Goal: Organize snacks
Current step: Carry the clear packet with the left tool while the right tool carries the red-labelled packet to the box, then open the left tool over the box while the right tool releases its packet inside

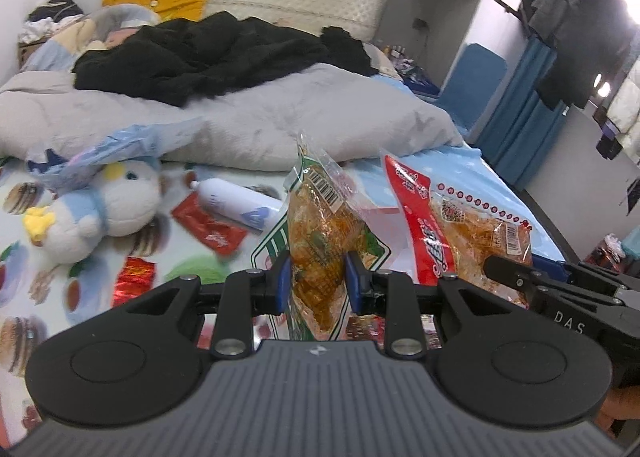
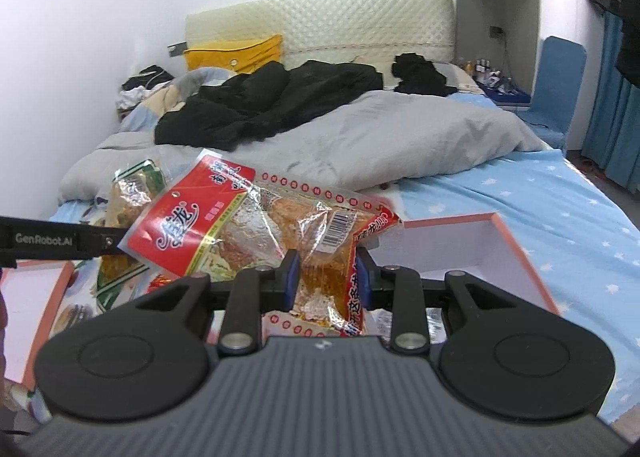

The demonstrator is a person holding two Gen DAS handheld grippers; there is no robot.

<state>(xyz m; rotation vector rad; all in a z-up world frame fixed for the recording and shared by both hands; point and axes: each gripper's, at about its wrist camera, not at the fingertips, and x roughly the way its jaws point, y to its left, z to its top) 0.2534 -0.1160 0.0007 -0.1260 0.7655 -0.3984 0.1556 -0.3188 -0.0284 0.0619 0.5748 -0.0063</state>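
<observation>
**Two snack packets lifted, box waiting at the right**

Towards the left edge of the bed (image 1: 460, 165), on its patterned sheet, lie a white-and-blue plush penguin (image 1: 96, 209), small red foil sachets (image 1: 208, 231) and a white bottle (image 1: 236, 201) on its side. Just right of these, the left gripper (image 1: 318, 277) clamps its blue pads on a clear plastic packet with green print and orange-brown snack inside (image 1: 316, 225), holding it upright above the sheet. Beside it, the right gripper (image 2: 326, 275) grips a clear packet with a red label and the same kind of filling (image 2: 248, 225), also held off the bed. Further right, on the blue star-print sheet near the bed's right edge, sits an open shallow cardboard box with pink rim and white inside (image 2: 508, 233); a similar tray shows at the far left of the right wrist view.

This looks like the carrying step: both packets are picked, neither placed. Next, each should be brought over the box, lowered inside its walls and released without crumpling.
</observation>
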